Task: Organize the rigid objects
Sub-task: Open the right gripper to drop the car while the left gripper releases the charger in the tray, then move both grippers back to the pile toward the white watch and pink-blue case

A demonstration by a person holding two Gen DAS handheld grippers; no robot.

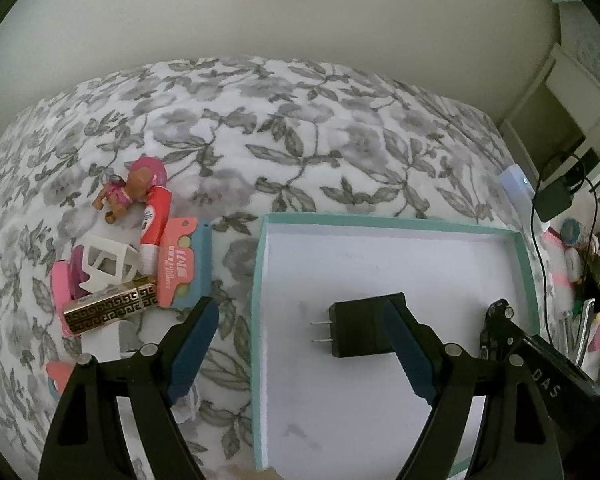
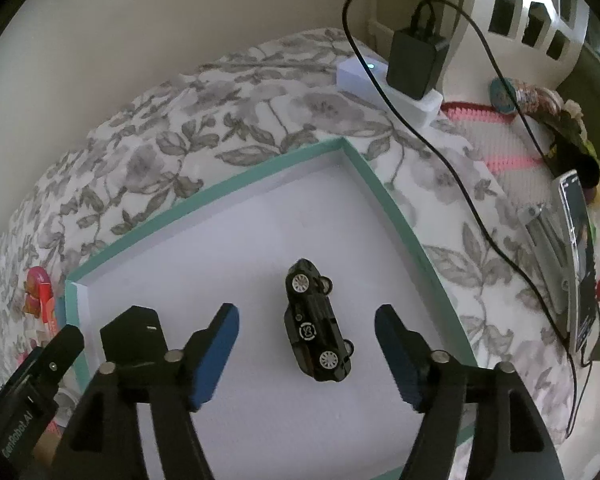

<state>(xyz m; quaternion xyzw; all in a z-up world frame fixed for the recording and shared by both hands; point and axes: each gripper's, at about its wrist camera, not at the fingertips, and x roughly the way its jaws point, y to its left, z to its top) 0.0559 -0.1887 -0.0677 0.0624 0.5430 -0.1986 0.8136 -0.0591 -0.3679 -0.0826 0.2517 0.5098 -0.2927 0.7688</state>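
Observation:
A shallow white tray with a teal rim [image 1: 380, 221] [image 2: 220, 194] lies on the floral bedspread. In it lies a black plug adapter [image 1: 356, 330], prongs to the left, between the spread fingers of my left gripper [image 1: 300, 348] and close to the right finger, with no pad pressing it. A black toy car [image 2: 316, 328] lies on its side in the tray between the parted fingers of my right gripper [image 2: 308, 356], untouched. Left of the tray sit a small doll [image 1: 128, 188], a red tube [image 1: 156, 220], a coral card [image 1: 180, 268], a white cage-like piece [image 1: 104, 264] and a gold patterned box [image 1: 108, 308].
A white power strip [image 2: 384, 84] with a black charger [image 2: 414, 64] and its cable [image 2: 452, 168] sits at the bed's far right corner. Beyond is a cluttered side table with a pink crochet mat [image 2: 500, 148] and a phone [image 2: 580, 240]. A wall runs behind the bed.

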